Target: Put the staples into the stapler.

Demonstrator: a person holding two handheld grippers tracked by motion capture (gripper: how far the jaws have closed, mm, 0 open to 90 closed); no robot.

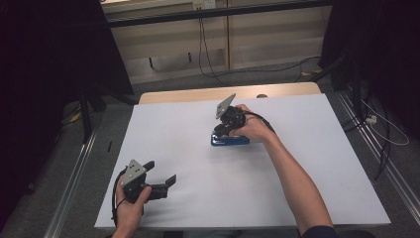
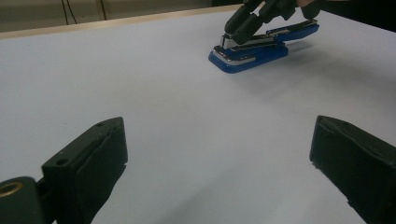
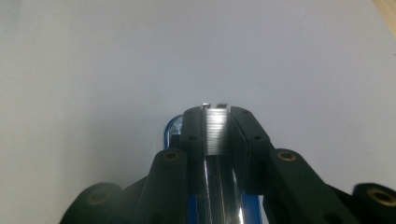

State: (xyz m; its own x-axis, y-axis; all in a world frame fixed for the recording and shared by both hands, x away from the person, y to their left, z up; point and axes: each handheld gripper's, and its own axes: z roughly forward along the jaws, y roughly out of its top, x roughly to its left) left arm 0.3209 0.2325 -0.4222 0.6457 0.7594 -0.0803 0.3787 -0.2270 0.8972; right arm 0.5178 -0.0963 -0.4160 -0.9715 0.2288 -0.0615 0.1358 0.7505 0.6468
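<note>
Near the middle of the white table, a little toward its far edge: blue stapler, lying flat on its base, silver top rail facing up. Clamped on that rail from both sides by the right gripper, 2 black jaws drawn nearly together, pads tight against the metal near the stapler's front end, hand angled down over it. Judged to be the grasping step: upper part taken hold of, base not yet off the table. Next move likely calls for a firm squeeze and a slow, straight lift or swing, with care against the smooth rail slipping between the pads. Well apart, at the near left corner: left gripper, jaws spread wide, nothing between them, pointed toward the stapler, free to pin the blue base if needed.
</note>
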